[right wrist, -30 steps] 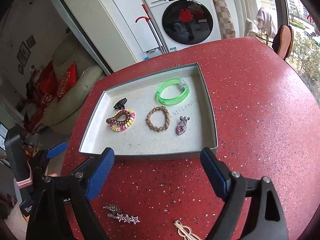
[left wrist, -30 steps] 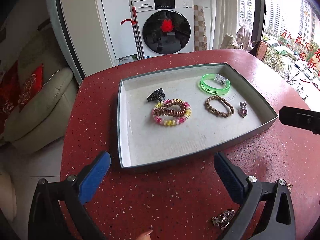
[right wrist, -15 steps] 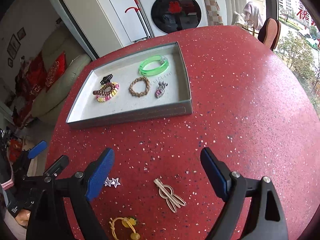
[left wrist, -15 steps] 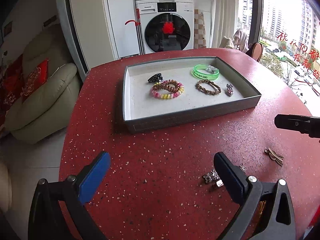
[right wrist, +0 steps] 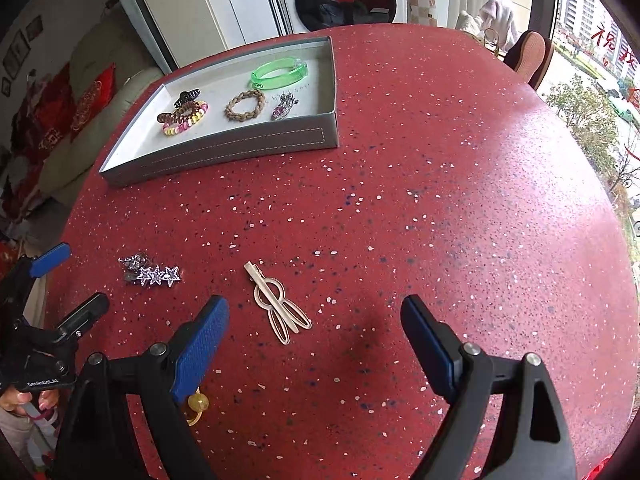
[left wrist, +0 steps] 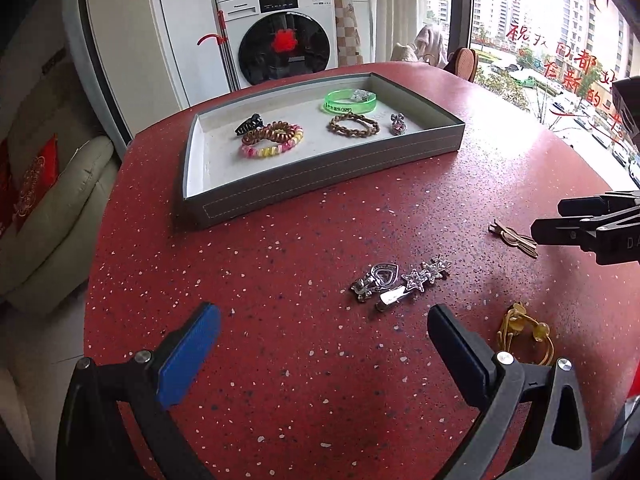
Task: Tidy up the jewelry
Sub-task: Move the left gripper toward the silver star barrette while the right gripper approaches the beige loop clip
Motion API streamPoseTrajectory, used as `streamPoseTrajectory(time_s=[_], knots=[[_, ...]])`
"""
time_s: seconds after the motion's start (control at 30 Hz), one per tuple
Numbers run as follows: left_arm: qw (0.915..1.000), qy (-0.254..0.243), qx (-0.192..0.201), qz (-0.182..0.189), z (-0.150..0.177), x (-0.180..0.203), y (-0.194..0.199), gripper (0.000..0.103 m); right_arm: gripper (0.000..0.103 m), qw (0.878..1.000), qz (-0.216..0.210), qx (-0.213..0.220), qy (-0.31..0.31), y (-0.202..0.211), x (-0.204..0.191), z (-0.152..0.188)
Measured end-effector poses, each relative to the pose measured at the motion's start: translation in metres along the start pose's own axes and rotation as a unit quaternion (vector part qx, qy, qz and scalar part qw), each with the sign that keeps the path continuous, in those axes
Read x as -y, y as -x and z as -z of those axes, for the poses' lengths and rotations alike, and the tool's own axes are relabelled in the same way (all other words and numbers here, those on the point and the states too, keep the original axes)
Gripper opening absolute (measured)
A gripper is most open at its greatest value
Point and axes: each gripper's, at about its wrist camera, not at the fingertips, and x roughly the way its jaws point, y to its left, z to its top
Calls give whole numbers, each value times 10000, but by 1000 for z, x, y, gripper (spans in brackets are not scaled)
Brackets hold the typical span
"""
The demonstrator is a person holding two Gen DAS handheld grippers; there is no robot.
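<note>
My left gripper (left wrist: 322, 314) is open over the red table, just short of a silver heart clip and star clip (left wrist: 400, 280). My right gripper (right wrist: 315, 306) is open too; a pale gold hairpin (right wrist: 278, 308) lies between its fingers, untouched. A yellow beaded hair tie (left wrist: 524, 332) lies near the right finger in the left wrist view. Further back, the grey tray (left wrist: 320, 176) holds a green bracelet (left wrist: 350, 101), a braided brown bracelet (left wrist: 354, 125), spiral hair ties (left wrist: 272, 140), a black claw clip (left wrist: 248, 124) and a pink brooch (left wrist: 397, 124).
The table's round edge curves off at left and right. A beige sofa (left wrist: 52, 200) stands to the left below the table. A washing machine (left wrist: 284, 28) stands behind, with a window at right. A hand (right wrist: 24, 400) holds the left gripper's handle.
Both grippers have drawn back from the tray toward the near side of the table and sunk a little. The loose clips and the yellow hair tie have come into view. Both stay open.
</note>
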Motion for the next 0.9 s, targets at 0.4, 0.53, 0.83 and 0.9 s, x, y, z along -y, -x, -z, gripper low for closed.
streamPoseTrajectory(time_s=[0.4, 0.53, 0.83, 0.9], knots=[[9996, 13, -226, 189, -6, -8, -15, 103, 90, 9995, -4, -157, 279, -7, -9, -4], [9986, 141, -389, 332, -4, -15, -21, 99, 90, 9992, 9, -196, 345, -8, -11, -3], [9948, -54, -498, 890, -3, 8, -24, 79, 73, 9982, 21, -284, 522, -13, -18, -2], [9945, -93, -497, 922, -6, 10, -26, 78, 68, 9980, 25, -313, 550, -14, -19, -2]])
